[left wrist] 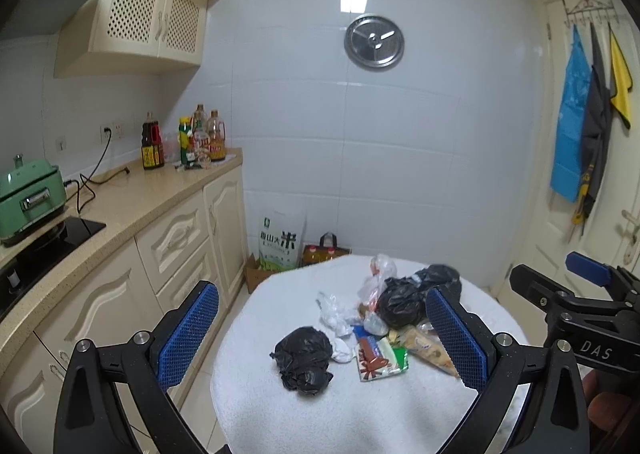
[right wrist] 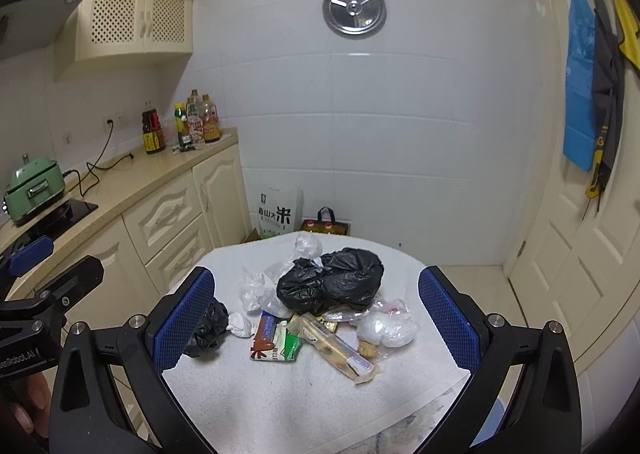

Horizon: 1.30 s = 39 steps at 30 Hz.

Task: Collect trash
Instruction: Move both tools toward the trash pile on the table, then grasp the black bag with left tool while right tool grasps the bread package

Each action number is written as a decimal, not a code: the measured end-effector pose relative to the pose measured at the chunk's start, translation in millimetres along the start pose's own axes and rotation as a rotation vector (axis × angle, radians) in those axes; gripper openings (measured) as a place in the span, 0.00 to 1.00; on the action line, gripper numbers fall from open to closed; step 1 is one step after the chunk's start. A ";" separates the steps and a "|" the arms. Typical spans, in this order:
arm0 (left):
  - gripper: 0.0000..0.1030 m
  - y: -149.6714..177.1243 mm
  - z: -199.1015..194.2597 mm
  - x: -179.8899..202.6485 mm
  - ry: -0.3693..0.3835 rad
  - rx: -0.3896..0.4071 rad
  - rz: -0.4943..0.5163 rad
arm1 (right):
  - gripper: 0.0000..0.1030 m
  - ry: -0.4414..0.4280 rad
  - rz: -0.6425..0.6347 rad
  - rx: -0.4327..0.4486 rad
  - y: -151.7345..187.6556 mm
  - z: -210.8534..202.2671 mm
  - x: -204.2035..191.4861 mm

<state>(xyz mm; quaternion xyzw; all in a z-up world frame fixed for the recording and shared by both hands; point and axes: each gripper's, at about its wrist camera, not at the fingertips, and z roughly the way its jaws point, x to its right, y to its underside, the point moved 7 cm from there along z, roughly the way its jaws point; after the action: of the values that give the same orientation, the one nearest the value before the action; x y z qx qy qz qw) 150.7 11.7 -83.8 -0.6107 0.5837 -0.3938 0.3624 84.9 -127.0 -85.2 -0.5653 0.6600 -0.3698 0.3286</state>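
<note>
Both sets of jaws spread wide, nothing held. Left gripper (left wrist: 322, 334) and right gripper (right wrist: 316, 322) hanging above the near edge of the table (right wrist: 280, 406), aimed at the trash heap.

Straight ahead of the left jaws: small black bag (left wrist: 304, 358), scrunched into a ball, off by itself at the near-left of the heap. No real long axis, so probably no need to twist the wrist for it. Clearly the left hand's pick; from the right wrist view it sits half hidden behind that gripper's left finger.

Dead centre for the right jaws: big black bag (right wrist: 332, 280), lying wide across the view, further back on the table. In front of it a red-green wrapper (right wrist: 276, 342) and a long snack packet (right wrist: 340, 350), the packet running diagonally from far-left to near-right. Clear plastic wads (right wrist: 388, 328) just beside that, more white wads (right wrist: 250, 290) on the left.

All of it on a white cloth over the table. No bin in sight, so can't tell where the stuff goes.

Beyond: counter (left wrist: 132, 194) along the left, rice sack (left wrist: 280, 242) on the floor against the tiled wall, door (right wrist: 580, 254) on the right.
</note>
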 end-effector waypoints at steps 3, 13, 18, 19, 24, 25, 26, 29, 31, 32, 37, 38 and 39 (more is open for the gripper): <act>1.00 6.8 16.9 -3.7 -0.008 -0.039 -0.003 | 1.00 -0.002 -0.009 -0.036 10.5 16.6 0.5; 1.00 40.7 88.5 -20.8 -0.044 -0.198 -0.018 | 0.99 -0.023 0.002 -0.174 56.2 73.7 9.2; 1.00 62.7 124.1 -25.7 -0.057 -0.265 -0.015 | 0.98 -0.025 0.011 -0.234 75.8 96.0 14.0; 1.00 64.7 129.6 -26.2 -0.058 -0.272 -0.015 | 0.98 -0.024 0.015 -0.247 80.1 101.0 15.3; 1.00 73.0 168.1 -29.3 -0.065 -0.307 -0.018 | 0.97 -0.023 0.029 -0.297 94.8 117.9 18.9; 1.00 74.3 179.2 -29.8 -0.064 -0.317 -0.017 | 0.97 -0.024 0.030 -0.307 98.1 121.4 19.8; 1.00 75.7 185.0 -31.6 -0.062 -0.321 -0.017 | 0.97 -0.022 0.030 -0.314 99.6 124.0 20.1; 0.99 80.4 211.2 -31.7 -0.055 -0.344 -0.017 | 0.90 -0.018 0.030 -0.344 106.6 136.0 22.7; 1.00 84.6 225.7 -30.2 -0.046 -0.359 -0.015 | 0.84 -0.020 0.036 -0.369 112.1 144.4 24.5; 1.00 86.8 233.0 -29.9 -0.042 -0.366 -0.014 | 0.83 -0.021 0.036 -0.378 114.6 148.2 24.9; 1.00 100.2 267.8 -31.7 -0.019 -0.410 -0.023 | 0.75 -0.038 0.014 -0.426 125.8 168.2 23.7; 1.00 102.4 272.3 -32.5 -0.012 -0.416 -0.027 | 0.75 -0.040 0.006 -0.430 126.7 171.4 23.4; 0.99 104.8 278.0 -33.6 -0.007 -0.425 -0.033 | 0.75 -0.040 -0.002 -0.436 127.8 175.0 23.3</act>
<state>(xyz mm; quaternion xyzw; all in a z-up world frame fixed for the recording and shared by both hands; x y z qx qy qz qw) 356.9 34.6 -299.0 -0.6840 0.6424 -0.2657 0.2212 166.3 -159.4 -284.7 -0.6310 0.7170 -0.2076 0.2113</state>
